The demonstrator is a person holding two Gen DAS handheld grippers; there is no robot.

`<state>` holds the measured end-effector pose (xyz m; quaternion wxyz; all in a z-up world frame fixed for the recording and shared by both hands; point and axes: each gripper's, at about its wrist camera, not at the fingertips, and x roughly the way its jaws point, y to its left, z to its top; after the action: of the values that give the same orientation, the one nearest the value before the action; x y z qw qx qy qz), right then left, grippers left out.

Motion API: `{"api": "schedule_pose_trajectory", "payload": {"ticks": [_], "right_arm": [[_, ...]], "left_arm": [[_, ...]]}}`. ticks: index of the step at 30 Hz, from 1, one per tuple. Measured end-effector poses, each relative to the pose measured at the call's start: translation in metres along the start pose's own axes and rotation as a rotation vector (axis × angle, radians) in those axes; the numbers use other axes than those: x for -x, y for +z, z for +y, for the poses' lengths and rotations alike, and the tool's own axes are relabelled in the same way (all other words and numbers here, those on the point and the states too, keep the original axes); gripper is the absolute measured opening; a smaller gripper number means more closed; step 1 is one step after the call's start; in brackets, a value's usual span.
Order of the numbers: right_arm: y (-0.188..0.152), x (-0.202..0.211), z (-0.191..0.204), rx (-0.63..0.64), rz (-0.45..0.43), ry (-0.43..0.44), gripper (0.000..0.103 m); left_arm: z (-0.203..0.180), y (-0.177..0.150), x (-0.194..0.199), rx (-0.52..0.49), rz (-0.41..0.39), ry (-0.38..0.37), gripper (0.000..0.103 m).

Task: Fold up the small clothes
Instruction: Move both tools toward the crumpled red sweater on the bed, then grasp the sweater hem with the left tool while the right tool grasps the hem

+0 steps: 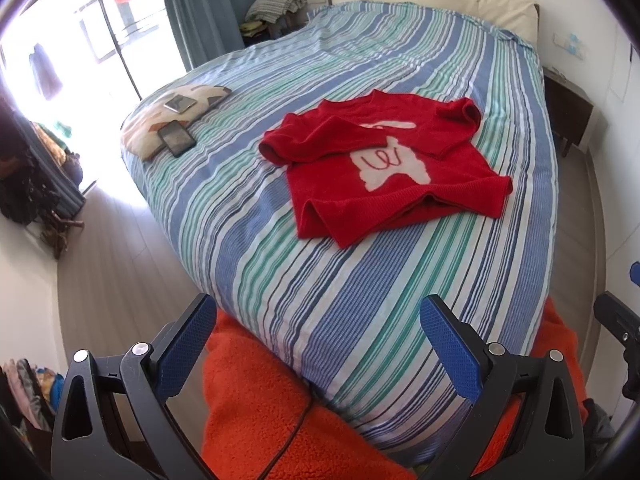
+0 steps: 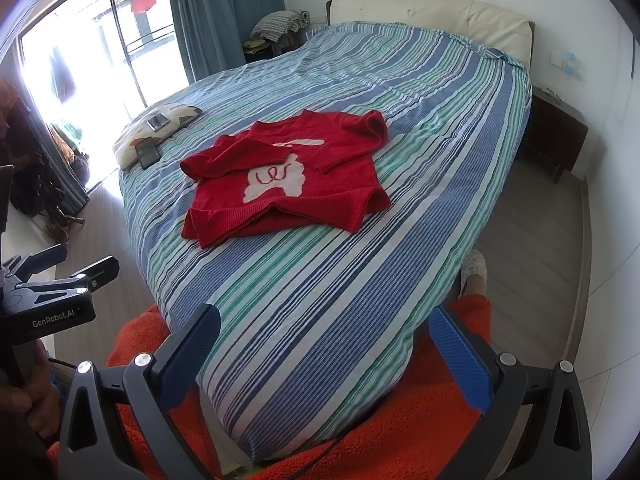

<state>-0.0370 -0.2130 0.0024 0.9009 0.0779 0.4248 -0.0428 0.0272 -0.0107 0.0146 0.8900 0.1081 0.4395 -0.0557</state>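
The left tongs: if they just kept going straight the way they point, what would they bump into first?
Probably the striped bedspread. The left tongs are open and empty, aimed over the near edge of the bed, with the red sweater farther along. Depth is hard to judge, so they might instead reach the sweater.

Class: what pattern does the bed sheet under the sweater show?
Blue, green and white stripes on the bed sheet beneath the red knitted sweater; clearest in the right wrist view.
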Motion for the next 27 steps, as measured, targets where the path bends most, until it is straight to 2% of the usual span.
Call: {"api": "schedule_pose_trajectory", "payload": {"ticks": [6, 8, 10, 12, 15, 21, 23, 27], "right_arm": [[-0.001, 0.000, 0.001, 0.000, -0.002, 0.001, 0.103], [-0.001, 0.000, 0.001, 0.001, 0.000, -0.002, 0.103], [-0.001, 0.000, 0.001, 0.001, -0.002, -0.002, 0.103], [-0.001, 0.002, 0.001, 0.005, -0.012, 0.001, 0.103], [0.004, 0.005, -0.001, 0.024, -0.052, 0.007, 0.103], [0.023, 0.011, -0.017, 0.020, -0.144, -0.005, 0.103], [0.028, 0.013, -0.023, 0.006, -0.176, -0.004, 0.103], [0.027, 0.008, -0.039, -0.007, -0.306, 0.068, 0.103]], "left_arm": [[0.004, 0.002, 0.003, 0.012, -0.023, -0.017, 0.102], [0.010, 0.003, 0.010, 0.030, -0.066, -0.009, 0.102], [0.024, 0.006, 0.022, 0.087, -0.141, 0.017, 0.102], [0.042, 0.012, 0.032, 0.144, -0.212, 0.000, 0.102], [0.061, 0.023, 0.031, 0.187, -0.240, -0.018, 0.102], [0.062, 0.017, -0.002, 0.175, -0.170, 0.030, 0.102], [0.056, 0.010, -0.017, 0.170, -0.114, -0.017, 0.102], [0.058, -0.004, -0.057, 0.240, 0.002, -0.189, 0.102]]}}
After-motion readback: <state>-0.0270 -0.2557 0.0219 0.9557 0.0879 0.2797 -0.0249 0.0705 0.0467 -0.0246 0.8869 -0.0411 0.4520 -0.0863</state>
